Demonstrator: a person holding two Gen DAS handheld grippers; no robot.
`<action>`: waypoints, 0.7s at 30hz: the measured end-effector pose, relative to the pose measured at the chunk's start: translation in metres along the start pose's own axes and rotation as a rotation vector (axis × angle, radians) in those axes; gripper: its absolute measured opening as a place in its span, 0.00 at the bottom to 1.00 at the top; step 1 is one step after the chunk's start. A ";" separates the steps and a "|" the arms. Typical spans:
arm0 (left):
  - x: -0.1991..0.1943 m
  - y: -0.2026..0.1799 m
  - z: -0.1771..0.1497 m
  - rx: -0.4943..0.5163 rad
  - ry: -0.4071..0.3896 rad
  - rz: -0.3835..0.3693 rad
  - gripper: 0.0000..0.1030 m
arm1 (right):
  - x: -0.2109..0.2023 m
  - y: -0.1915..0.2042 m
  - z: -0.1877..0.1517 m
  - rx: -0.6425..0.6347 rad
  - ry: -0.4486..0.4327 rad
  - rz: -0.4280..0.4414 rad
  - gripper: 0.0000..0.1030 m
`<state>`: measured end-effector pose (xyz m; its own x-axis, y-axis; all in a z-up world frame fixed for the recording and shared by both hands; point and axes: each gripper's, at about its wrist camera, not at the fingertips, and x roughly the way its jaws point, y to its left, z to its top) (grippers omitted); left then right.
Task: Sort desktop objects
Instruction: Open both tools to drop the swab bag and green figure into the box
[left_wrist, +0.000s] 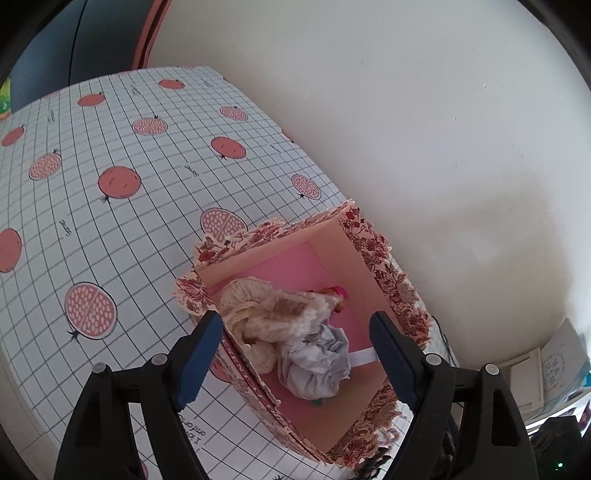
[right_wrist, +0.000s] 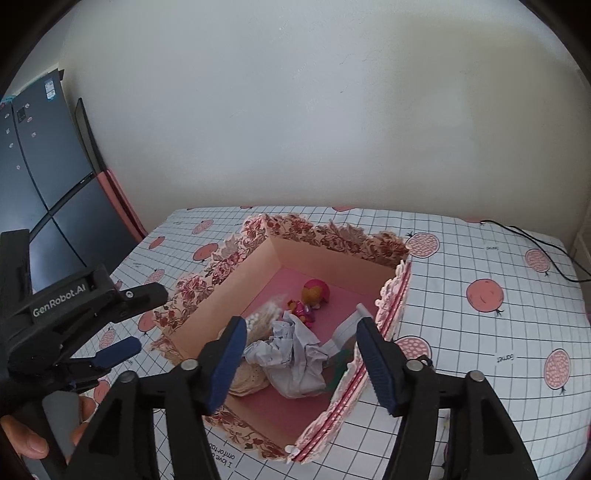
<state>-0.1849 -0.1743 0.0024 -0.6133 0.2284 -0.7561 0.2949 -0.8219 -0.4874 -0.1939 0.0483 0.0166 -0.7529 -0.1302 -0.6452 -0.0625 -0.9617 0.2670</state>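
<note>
Box (right_wrist: 332, 254) with a floral scalloped rim and pink floor stands open on the worktop (right_wrist: 480, 332), which is covered by a grid-patterned cloth printed with pomegranates. Inside it lie a crumpled paper ball (right_wrist: 291, 360), a cream lace cloth (left_wrist: 258, 314), a small toy figure (right_wrist: 314, 295) with an orange and pink head, and a white strip (right_wrist: 347, 328) against the right wall.

Right gripper (right_wrist: 299, 362) hovers over the near part of the box with its jaws apart and nothing pressed between them; the paper ball sits just below, between the two blue pads. Left gripper (left_wrist: 295, 354) is also spread: in its own view one blue pad stands outside the box's left wall, the other over the inside, with the lace cloth and paper ball between and below them. In the right wrist view it appears at the left, held by a hand (right_wrist: 33, 435).

"GenRobot.AI" is printed on the left gripper's body. On the cloth, "Garnet" can be read, and part of a line beginning "I love".
</note>
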 end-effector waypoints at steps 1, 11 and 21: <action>-0.001 -0.001 0.000 0.005 -0.008 0.011 0.80 | -0.001 -0.001 0.001 0.002 -0.001 -0.007 0.69; -0.003 -0.008 -0.002 0.023 -0.024 0.059 0.82 | -0.013 -0.020 0.006 0.026 -0.028 -0.071 1.00; -0.012 -0.019 -0.007 0.055 -0.069 0.095 0.98 | -0.030 -0.037 0.011 0.040 -0.033 -0.104 1.00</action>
<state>-0.1775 -0.1580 0.0174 -0.6338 0.1133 -0.7651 0.3145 -0.8660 -0.3888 -0.1762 0.0905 0.0334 -0.7623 -0.0213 -0.6469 -0.1669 -0.9592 0.2282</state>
